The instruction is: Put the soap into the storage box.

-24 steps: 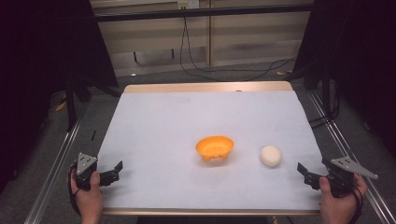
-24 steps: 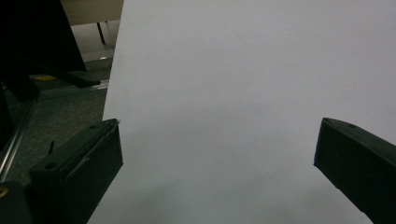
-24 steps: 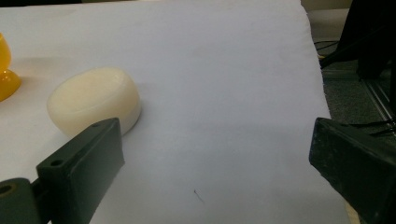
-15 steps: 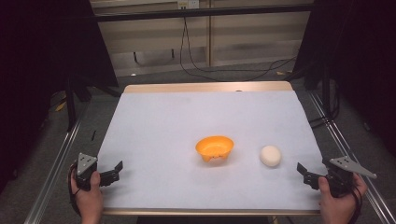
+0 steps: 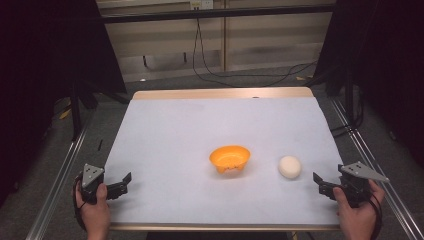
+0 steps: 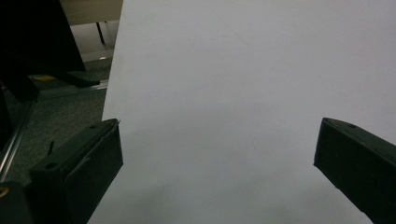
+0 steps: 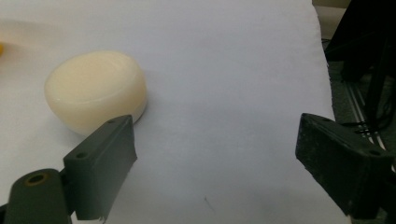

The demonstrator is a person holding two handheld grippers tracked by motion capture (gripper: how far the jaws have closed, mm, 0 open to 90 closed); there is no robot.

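An orange bowl [image 5: 229, 157] sits on the white table top [image 5: 200, 120], a little right of centre. To its right lies a cream rounded lump [image 5: 290, 166]. My right gripper [image 5: 320, 185] rests near the front right corner, just right of the lump, open with nothing between its jaws. In the right gripper view the lump [image 7: 95, 91] lies just beyond the left jaw, outside the gap of the gripper [image 7: 215, 135]. My left gripper [image 5: 125, 184] is held at the front left corner, open and empty. In the left gripper view the gripper [image 6: 219, 140] frames bare white surface.
Metal rails [image 5: 57, 185] run along both sides of the table. Dark stand legs [image 5: 75, 110] rise at the far left and right. Cables [image 5: 240, 75] trail over the floor behind the table's wooden back edge [image 5: 220, 93].
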